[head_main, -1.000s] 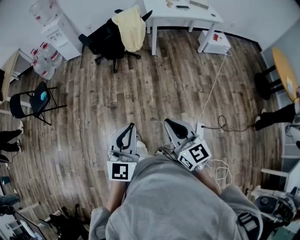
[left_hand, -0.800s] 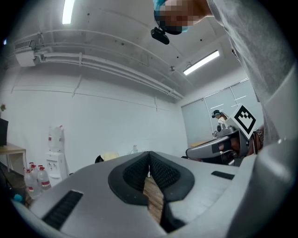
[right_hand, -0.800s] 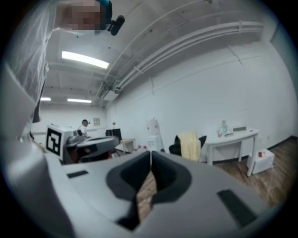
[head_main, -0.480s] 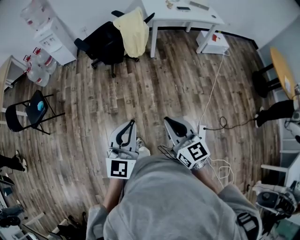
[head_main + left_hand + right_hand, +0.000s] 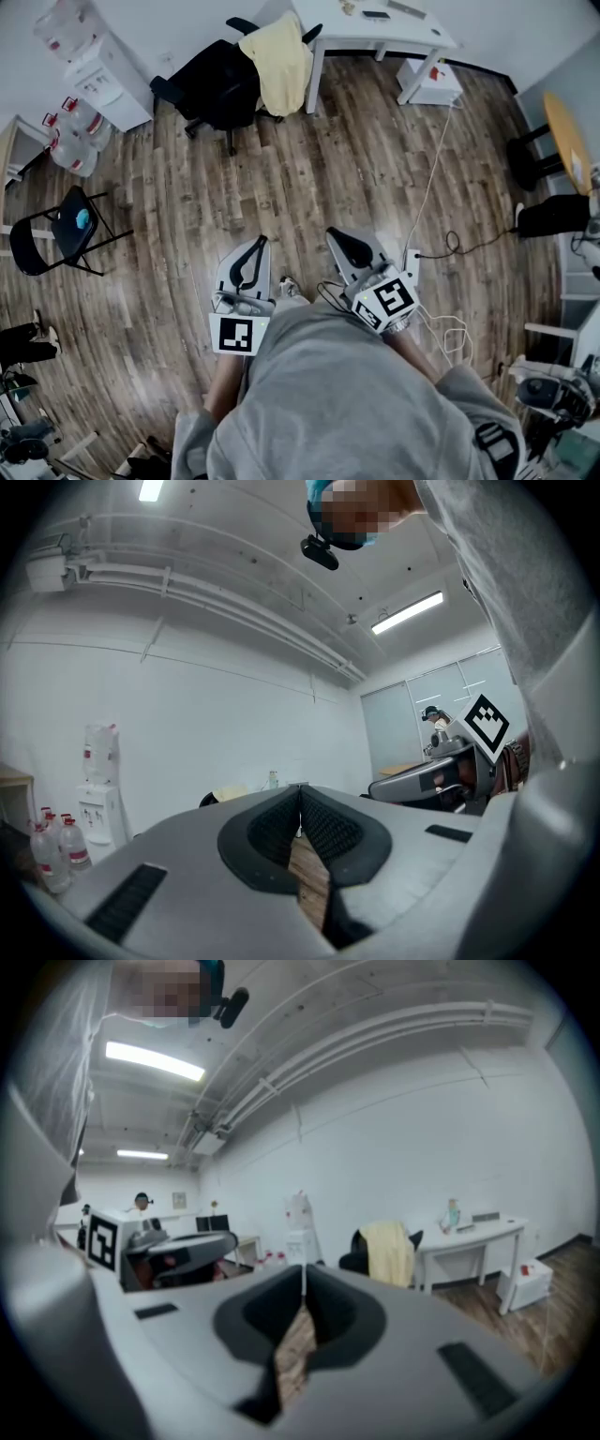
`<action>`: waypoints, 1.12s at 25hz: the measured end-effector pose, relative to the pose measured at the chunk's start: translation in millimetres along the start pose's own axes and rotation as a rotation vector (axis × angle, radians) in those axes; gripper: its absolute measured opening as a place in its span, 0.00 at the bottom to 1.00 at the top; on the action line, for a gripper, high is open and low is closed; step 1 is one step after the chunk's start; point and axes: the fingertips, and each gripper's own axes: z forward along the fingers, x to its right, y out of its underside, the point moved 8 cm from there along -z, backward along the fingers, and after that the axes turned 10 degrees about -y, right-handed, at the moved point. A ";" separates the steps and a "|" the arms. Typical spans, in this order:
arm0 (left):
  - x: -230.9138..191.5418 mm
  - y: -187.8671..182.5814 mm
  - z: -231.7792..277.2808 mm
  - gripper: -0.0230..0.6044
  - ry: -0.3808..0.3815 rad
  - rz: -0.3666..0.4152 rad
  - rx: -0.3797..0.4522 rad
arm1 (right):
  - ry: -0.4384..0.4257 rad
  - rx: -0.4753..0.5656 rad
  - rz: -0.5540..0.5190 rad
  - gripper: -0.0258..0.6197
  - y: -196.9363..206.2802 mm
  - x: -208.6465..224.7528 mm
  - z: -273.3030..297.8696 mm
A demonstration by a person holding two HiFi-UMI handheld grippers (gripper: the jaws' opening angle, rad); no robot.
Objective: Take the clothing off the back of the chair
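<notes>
Across the floor, yellow clothing drapes the back of a chair by the bench, plain in the right gripper view, barely glimpsed in the left. Left tongs and right tongs: closed, empty.

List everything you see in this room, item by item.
garment: one, yellow, draped over the office chair's back
office chair: one, black, beside the desk
desk: one, white, top of the head view
water dispenser: one, white, top left
water bottles: several, clear with red caps, by the dispenser
folding chair: one, black, left side
small object: one, blue, on the folding chair's seat
cable: one, white, across the wood floor
round table: one, yellow top, right edge
left gripper: one, grey, jaws shut, empty
right gripper: one, grey, jaws shut, empty
sweatshirt: one, grey, on the person, bottom
</notes>
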 end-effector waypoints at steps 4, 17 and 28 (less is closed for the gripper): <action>-7.6 4.0 2.0 0.09 -0.008 -0.016 -0.011 | -0.010 -0.021 0.003 0.09 2.7 0.1 10.5; -24.6 11.0 16.9 0.09 -0.028 -0.028 -0.028 | -0.003 -0.052 0.024 0.09 3.6 18.4 32.4; -52.6 13.7 70.9 0.09 -0.101 -0.025 -0.058 | -0.075 -0.072 0.017 0.09 -12.0 78.2 92.8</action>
